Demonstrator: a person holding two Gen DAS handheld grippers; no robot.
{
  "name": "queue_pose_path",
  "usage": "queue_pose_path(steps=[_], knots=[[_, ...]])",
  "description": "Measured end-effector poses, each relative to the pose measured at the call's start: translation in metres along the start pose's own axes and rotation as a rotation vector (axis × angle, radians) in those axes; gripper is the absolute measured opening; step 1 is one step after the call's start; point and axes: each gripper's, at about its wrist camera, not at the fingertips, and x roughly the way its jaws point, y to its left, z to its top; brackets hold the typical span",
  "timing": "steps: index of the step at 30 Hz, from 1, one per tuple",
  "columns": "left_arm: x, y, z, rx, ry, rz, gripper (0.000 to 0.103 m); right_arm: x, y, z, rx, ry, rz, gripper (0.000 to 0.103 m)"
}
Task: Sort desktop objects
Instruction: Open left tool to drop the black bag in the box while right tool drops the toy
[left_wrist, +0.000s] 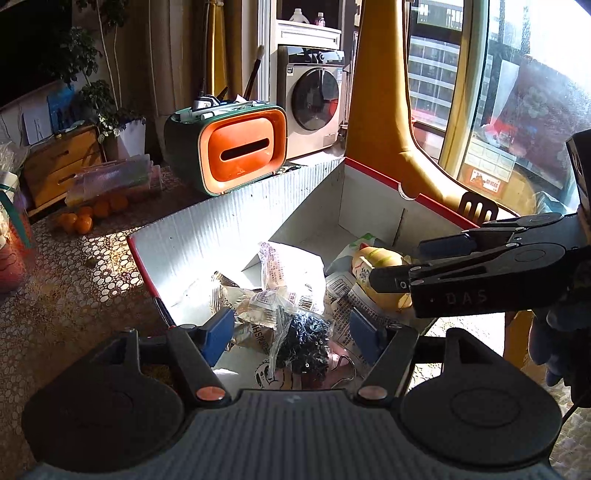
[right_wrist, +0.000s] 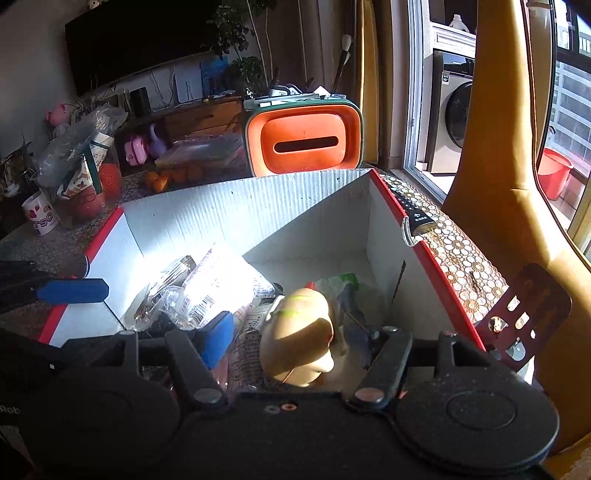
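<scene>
1. Left wrist view: the left gripper (left_wrist: 291, 332) hangs spread wide over the near end of the cardboard box (left_wrist: 236, 221), grasping nothing; a clear bag of small black bits (left_wrist: 301, 343) lies between and below its blue pads.
2. Right wrist view: the right gripper (right_wrist: 306, 332) also stands apart and empty, and a pale yellow bottle (right_wrist: 301, 332) lies in the box between its fingers, apparently untouched.
3. Both views show wrapped snack packets (left_wrist: 280, 273) heaped in the box beside the bottle, so the sorting step looks like dropping or arranging items inside the box.
4. The next move probably calls for lifting both grippers out and going for something on the table, such as the remote (right_wrist: 415, 218) by the box's red rim.
5. Glare washes out the packets in the right view, the right gripper's far pad is hidden in shadow, and the box floor under the heap cannot be made out.
</scene>
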Motion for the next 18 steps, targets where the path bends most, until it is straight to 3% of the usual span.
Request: queue_pose_path(steps=[14, 18], knots=[[-0.05, 0.008, -0.004, -0.038, -0.073, 0.009, 0.069, -0.054, 0.03, -0.002, -0.066, -0.072, 0.032, 0.072], [-0.062, 0.009, -0.006, -0.05, -0.1, 0.005, 0.076, -0.067, 0.041, -0.005, -0.092, -0.098, 0.035, 0.072]])
